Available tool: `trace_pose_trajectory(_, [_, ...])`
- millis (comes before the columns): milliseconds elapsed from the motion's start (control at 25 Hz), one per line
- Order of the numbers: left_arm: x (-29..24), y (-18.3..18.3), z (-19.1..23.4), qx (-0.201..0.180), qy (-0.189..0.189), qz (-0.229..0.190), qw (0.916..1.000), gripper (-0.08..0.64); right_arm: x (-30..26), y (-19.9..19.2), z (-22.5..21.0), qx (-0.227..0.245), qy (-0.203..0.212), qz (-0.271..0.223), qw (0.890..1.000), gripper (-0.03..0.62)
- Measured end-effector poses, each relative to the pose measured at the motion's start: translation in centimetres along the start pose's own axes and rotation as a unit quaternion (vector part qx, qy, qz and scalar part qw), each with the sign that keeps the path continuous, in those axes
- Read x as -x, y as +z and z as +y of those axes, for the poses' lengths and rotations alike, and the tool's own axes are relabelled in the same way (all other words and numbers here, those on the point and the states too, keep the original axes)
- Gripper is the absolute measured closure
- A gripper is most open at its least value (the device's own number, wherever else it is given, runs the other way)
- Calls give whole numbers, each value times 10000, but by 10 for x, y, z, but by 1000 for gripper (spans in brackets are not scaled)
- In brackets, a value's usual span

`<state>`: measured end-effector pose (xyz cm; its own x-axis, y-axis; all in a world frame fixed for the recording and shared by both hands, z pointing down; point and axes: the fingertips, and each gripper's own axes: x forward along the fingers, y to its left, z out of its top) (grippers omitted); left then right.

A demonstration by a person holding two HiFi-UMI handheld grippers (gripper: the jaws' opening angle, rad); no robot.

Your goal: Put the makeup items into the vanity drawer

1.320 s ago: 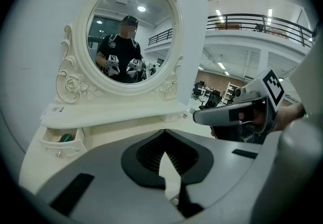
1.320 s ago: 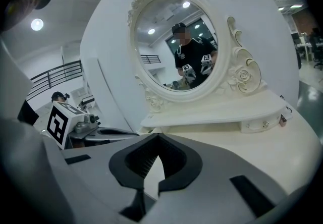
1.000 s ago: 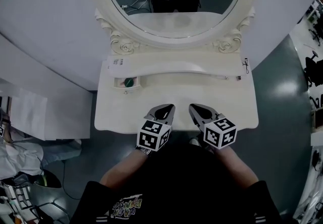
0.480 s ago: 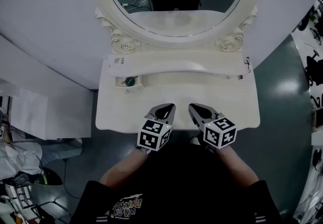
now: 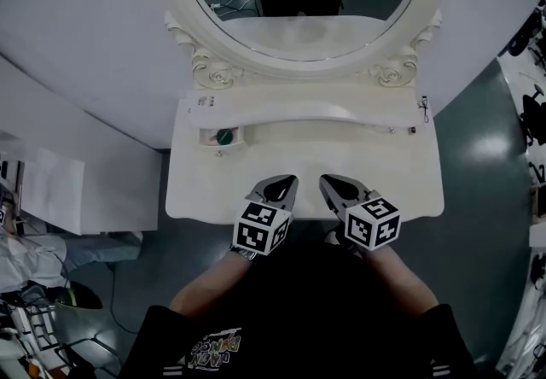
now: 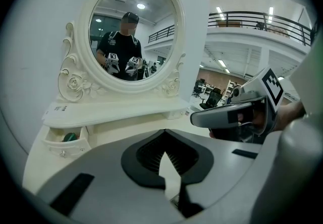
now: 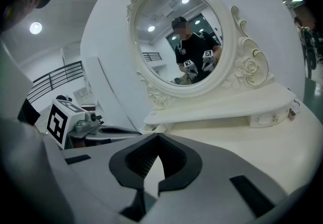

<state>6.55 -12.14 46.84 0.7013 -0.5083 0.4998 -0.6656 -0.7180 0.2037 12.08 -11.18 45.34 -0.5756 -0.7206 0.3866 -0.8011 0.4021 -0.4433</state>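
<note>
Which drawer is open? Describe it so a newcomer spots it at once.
Find the oval mirror on the white vanity; a narrow shelf runs beneath it. The open drawer sits under the shelf's left end, pulled out with a green item inside, while the right drawer is shut.

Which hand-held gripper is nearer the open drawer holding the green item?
Left. The left hand-held gripper is in front of the drawer and to its right; the right hand-held gripper sits beside the left one, farther right.
</note>
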Motion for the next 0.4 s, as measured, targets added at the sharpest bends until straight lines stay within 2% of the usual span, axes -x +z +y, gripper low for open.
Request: trace_pose_trajectory(400, [2, -1, 7, 30, -14, 1, 10000, 552, -8, -1, 5, 39, 29, 68, 10000, 563])
